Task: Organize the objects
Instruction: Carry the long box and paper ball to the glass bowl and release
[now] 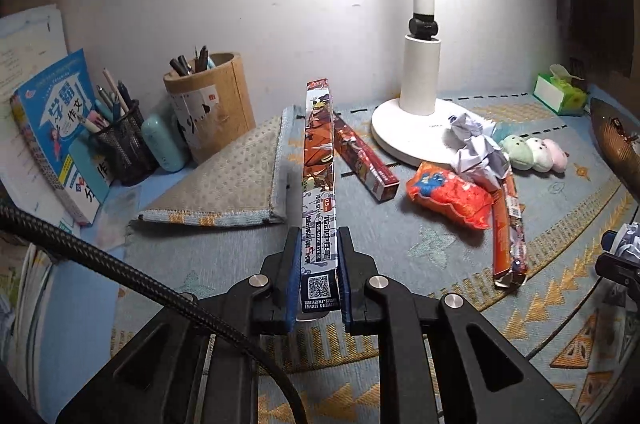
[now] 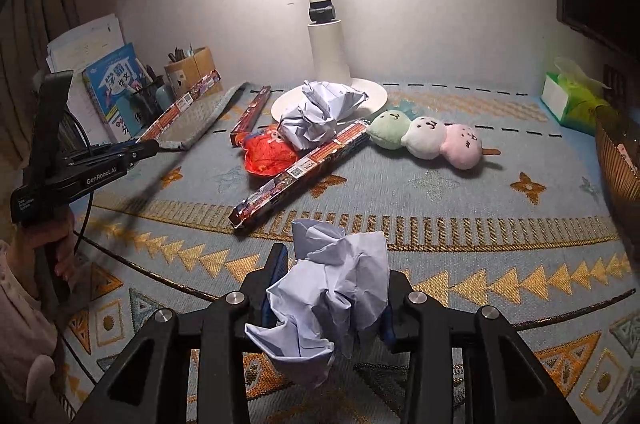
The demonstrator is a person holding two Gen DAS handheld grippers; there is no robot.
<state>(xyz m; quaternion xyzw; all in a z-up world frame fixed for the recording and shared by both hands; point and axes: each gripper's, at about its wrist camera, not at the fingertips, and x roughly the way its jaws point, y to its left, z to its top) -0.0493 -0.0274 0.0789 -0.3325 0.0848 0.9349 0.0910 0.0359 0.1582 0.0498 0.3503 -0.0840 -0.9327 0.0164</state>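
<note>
My left gripper (image 1: pixel 319 244) is shut on the near end of a long printed pen box (image 1: pixel 318 160), which is held off the cloth and points toward the wall. From the right wrist view the same gripper (image 2: pixel 149 145) and box (image 2: pixel 180 104) appear at the left. My right gripper (image 2: pixel 334 264) is shut on a crumpled white paper ball (image 2: pixel 336 288), lifted above the cloth; its right finger is hidden behind the paper. Another paper ball (image 2: pixel 316 116) rests on the lamp base. Two more pen boxes (image 2: pixel 250 114) (image 2: pixel 304 170), an orange snack bag (image 2: pixel 268 154) and a three-ball plush toy (image 2: pixel 424 138) lie on the cloth.
A white desk lamp (image 1: pixel 420 84) stands at the back centre. Books (image 1: pixel 56 128), a mesh pen cup (image 1: pixel 120 140) and a bamboo holder (image 1: pixel 212 104) line the left. The cloth's corner (image 1: pixel 224 180) is folded over. A green tissue box (image 2: pixel 572 104) and a woven basket (image 2: pixel 616 152) stand at the right.
</note>
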